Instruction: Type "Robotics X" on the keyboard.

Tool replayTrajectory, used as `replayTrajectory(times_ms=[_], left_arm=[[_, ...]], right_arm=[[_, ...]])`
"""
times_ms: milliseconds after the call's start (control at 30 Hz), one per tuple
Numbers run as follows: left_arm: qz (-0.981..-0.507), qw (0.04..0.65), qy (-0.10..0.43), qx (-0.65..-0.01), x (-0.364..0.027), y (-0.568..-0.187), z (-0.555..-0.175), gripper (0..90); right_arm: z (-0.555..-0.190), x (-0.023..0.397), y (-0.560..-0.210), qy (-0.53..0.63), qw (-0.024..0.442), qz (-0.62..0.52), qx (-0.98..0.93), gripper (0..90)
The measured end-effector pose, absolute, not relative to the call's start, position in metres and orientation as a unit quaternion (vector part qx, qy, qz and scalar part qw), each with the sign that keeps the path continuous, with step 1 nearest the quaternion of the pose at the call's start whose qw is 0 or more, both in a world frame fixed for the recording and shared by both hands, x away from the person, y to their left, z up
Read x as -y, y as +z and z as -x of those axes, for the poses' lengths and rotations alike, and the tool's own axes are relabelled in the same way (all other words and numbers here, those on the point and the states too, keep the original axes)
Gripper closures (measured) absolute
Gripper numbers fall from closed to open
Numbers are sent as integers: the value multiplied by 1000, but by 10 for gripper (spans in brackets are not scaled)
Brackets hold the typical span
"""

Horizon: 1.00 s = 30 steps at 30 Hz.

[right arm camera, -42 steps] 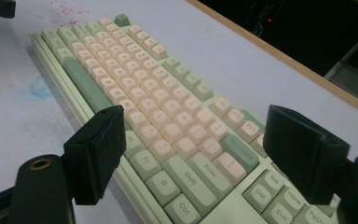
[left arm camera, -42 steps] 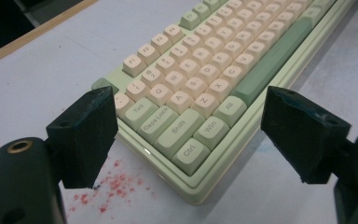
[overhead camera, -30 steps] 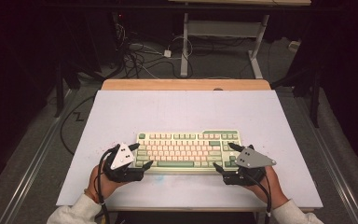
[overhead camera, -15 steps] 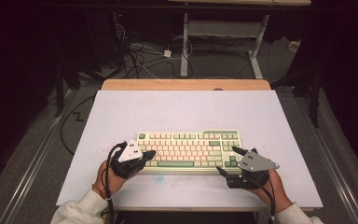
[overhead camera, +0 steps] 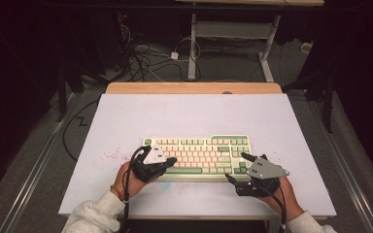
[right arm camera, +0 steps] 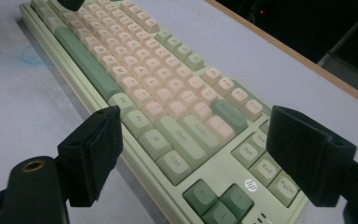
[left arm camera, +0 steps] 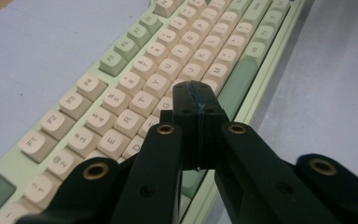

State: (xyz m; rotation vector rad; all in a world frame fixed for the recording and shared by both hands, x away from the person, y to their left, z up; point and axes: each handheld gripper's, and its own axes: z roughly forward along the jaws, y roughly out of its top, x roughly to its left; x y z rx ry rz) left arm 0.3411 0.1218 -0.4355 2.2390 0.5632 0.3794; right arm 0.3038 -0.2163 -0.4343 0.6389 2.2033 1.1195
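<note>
Hovering over the keyboard, which lies 9-to-3 across the desk, your left gripper is clenched empty above the letter keys; your right gripper waits released at its 3 o'clock end.
</note>
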Motion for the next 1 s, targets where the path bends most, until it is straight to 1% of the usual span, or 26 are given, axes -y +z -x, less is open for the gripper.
replayTrajectory(times_ms=[333,1000], left_arm=[[-896,367,138,-209,-99,-442,-353,878],[-912,330,135,-201,-87,-454,-360,878]], right_arm=[[-304,214,-438,413,288,-235,-831,195],[-303,215,-438,408,289,-233,-834,195]])
